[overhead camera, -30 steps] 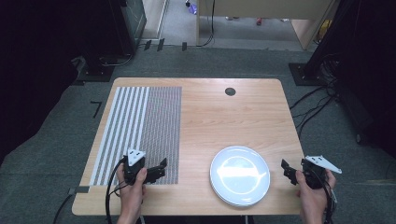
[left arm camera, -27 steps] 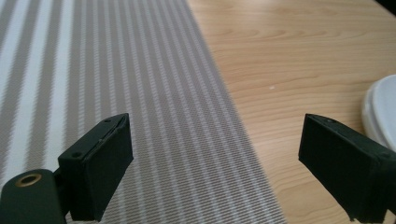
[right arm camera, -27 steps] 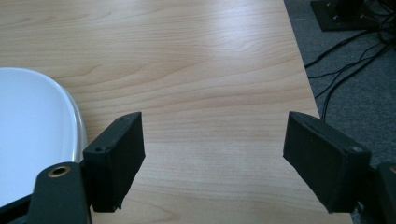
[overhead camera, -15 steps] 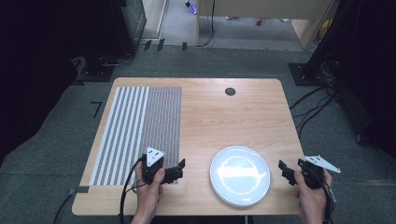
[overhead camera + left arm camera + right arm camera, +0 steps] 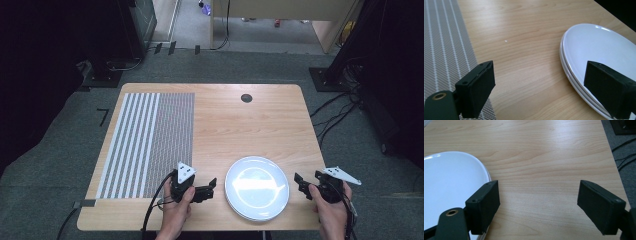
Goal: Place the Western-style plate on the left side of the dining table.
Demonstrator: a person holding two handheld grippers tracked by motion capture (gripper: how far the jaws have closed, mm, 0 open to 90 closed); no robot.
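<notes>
A stack of white plates (image 5: 257,188) lies near the front edge of the wooden table (image 5: 240,125). My left gripper (image 5: 211,186) is open just left of the stack, jaws pointing toward it. In the left gripper view the plates (image 5: 599,60) lie at the right, with the right jaw over their rim. My right gripper (image 5: 299,184) is open just right of the stack, near the table's right front corner. In the right gripper view the plates (image 5: 446,185) sit at the left, beside the left jaw, and bare wood lies between the jaws. Neither gripper holds anything.
A grey striped placemat (image 5: 150,142) covers the left part of the table. A small black round hole (image 5: 246,98) sits near the far edge. Cables (image 5: 340,115) run over the carpet to the right of the table.
My left gripper has moved to the right, from over the placemat's corner to beside the plates. The right gripper has shifted slightly toward the plates.
</notes>
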